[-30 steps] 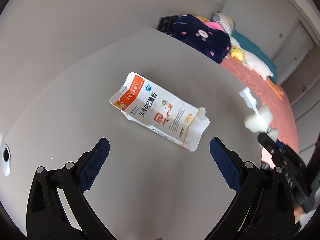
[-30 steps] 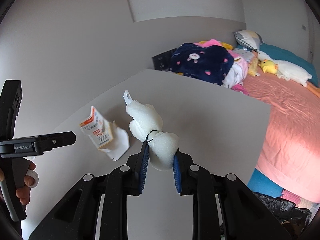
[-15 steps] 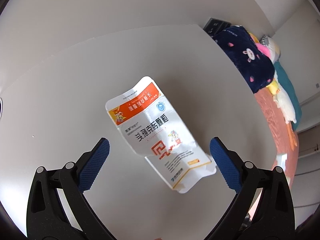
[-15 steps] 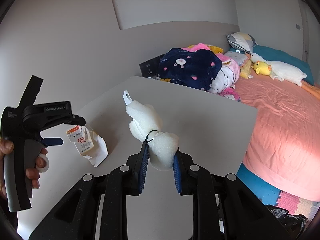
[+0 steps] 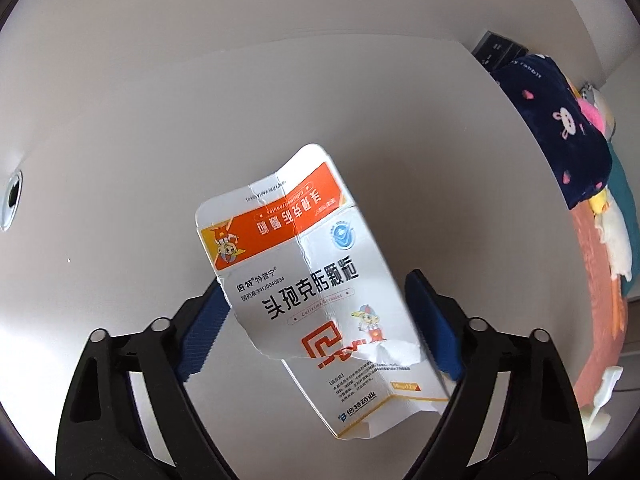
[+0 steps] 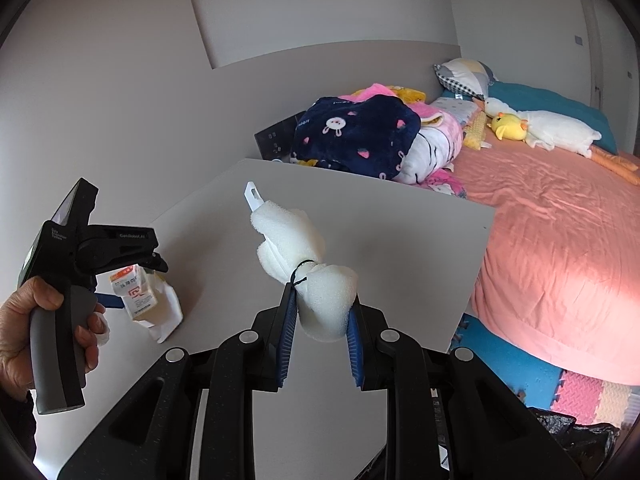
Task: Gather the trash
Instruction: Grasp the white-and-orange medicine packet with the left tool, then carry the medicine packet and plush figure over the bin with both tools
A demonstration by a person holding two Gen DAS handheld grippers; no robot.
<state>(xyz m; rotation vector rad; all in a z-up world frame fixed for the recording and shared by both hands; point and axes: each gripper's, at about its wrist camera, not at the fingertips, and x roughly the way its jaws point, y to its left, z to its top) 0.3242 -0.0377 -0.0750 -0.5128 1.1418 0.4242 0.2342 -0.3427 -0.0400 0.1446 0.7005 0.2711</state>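
White tabletop (image 5: 160, 120) holds a torn medicine box (image 5: 308, 280) between the closing left gripper (image 5: 316, 328). The thin card could bend and slip out. The right gripper (image 6: 322, 344) squeezes white foam (image 6: 316, 280).

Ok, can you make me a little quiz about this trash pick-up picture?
1. True or false: the right gripper is shut on the white foam.
2. What lies between the left gripper's closing jaws? A) a spoon B) the torn medicine box C) a sock
3. Fill in: the box rests on the grey ____.

Key: 1 true; 2 B; 3 table.
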